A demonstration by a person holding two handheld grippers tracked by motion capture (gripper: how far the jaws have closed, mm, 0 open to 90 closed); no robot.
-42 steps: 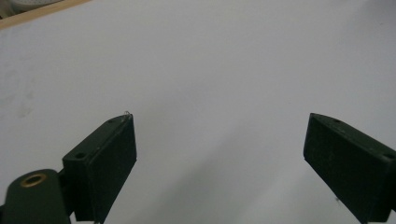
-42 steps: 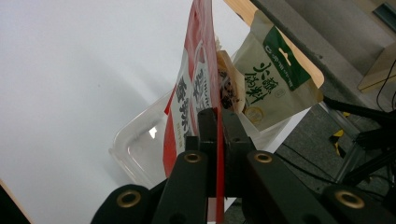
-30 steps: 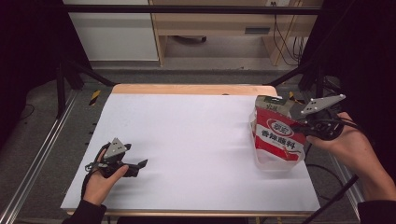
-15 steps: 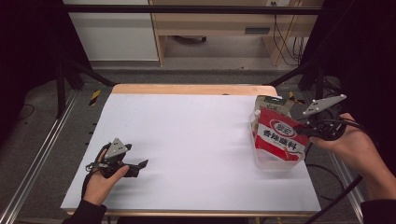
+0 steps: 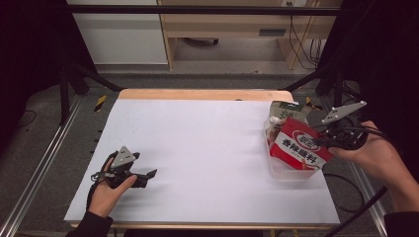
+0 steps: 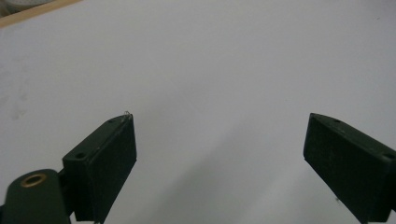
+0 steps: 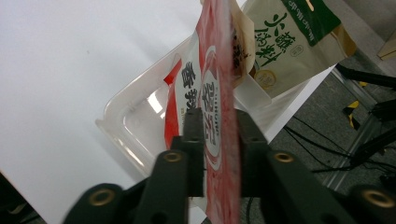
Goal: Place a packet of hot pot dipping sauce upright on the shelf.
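Note:
A red and white snack pouch [image 5: 300,147] stands tilted in a clear plastic container [image 5: 291,173] at the table's right edge. My right gripper [image 5: 321,143] reaches it from the right. Its jaws have just been opening. In the right gripper view the red pouch [image 7: 215,93] rises between the jaws of my right gripper [image 7: 221,121], loose against the right one, with a gap on the left. A beige and green pouch [image 7: 289,37] leans behind it in the container [image 7: 130,126]. My left gripper [image 5: 148,175] rests open on the white sheet at front left, with nothing between its jaws [image 6: 219,135].
The beige and green pouch [image 5: 284,111] sticks up at the container's far end. White paper [image 5: 207,148] covers the table, with a wooden strip [image 5: 197,94] along the far edge. Metal rails [image 5: 44,168] and cables run along both sides.
The red pouch has sunk a little and tilted further into the container. Both hands have stayed where they were.

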